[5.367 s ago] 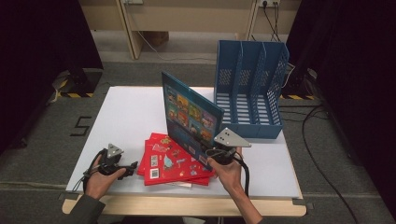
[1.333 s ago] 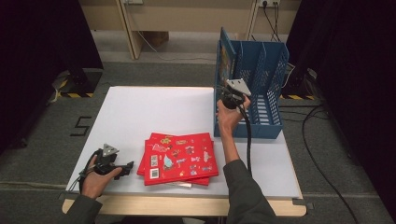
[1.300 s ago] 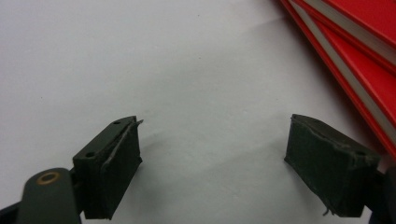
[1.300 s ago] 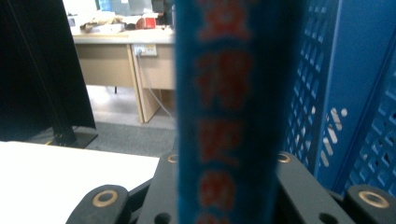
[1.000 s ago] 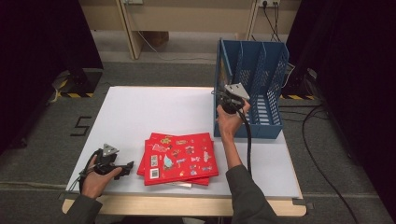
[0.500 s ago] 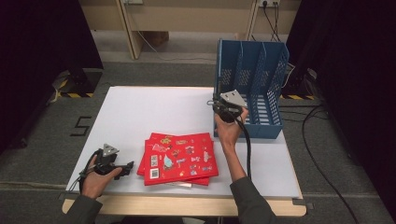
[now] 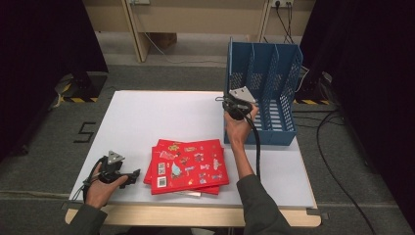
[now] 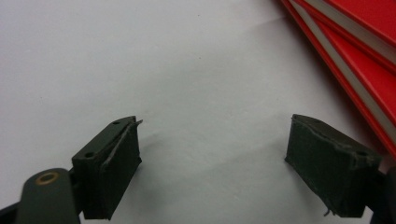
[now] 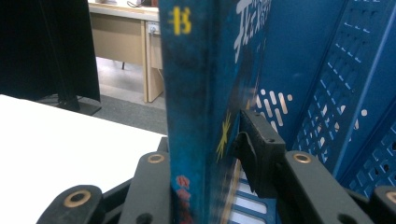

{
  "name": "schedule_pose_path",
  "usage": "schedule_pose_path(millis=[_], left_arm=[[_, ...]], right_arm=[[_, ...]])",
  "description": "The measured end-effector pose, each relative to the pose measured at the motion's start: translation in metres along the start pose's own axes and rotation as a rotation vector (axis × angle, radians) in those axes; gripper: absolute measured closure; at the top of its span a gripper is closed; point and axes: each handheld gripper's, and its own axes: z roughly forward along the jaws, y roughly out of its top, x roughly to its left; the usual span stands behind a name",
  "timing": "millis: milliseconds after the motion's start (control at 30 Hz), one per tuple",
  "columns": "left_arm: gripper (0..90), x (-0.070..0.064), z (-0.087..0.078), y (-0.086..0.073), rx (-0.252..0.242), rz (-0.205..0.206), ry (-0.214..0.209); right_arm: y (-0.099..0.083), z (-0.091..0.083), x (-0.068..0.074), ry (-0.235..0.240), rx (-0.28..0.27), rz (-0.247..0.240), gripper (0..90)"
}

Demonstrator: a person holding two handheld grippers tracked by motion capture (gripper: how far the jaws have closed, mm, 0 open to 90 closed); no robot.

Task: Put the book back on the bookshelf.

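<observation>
A blue book (image 9: 196, 93) stands upright at the left side of the blue file rack (image 7: 279, 83), its spine facing the right gripper view. My right gripper (image 7: 231, 104) (image 9: 205, 154) is shut on that book low down; one pad (image 9: 259, 144) presses the cover and the other is hidden behind the book. A stack of red books (image 7: 188, 166) lies flat on the white table (image 7: 161, 117) near the front. My left gripper (image 7: 133, 176) (image 8: 233, 168) rests on the table just left of the stack, open, with bare table between its fingers. The red books (image 8: 355, 60) show at the upper right there.
The rack stands at the table's right rear, with several upright slots and perforated walls. A cable trails from the right gripper along the forearm. Dark curtains hang on both sides, and a wooden desk stands beyond the table.
The right gripper carried the blue book from above the red stack to the rack, then sank slightly and eased towards the person. The left gripper has stayed put.
</observation>
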Motion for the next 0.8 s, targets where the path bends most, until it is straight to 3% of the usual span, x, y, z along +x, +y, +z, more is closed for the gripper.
schedule_pose_path(millis=[233, 500, 800], left_arm=[[16.4, 0.0, 0.0, 0.0, 0.002, 0.0, -0.002], [16.3, 0.0, 0.0, 0.0, 0.002, -0.002, -0.002], [16.0, 0.0, 0.0, 0.0, 0.003, -0.001, -0.001]], right_arm=[[-0.001, -0.001, -0.002, 0.036, 0.001, 0.05, 63.9], [-0.013, -0.019, -0.007, 0.113, -0.002, 0.079, 65.3], [-0.008, -0.013, -0.002, 0.103, 0.019, 0.077, 63.6]])
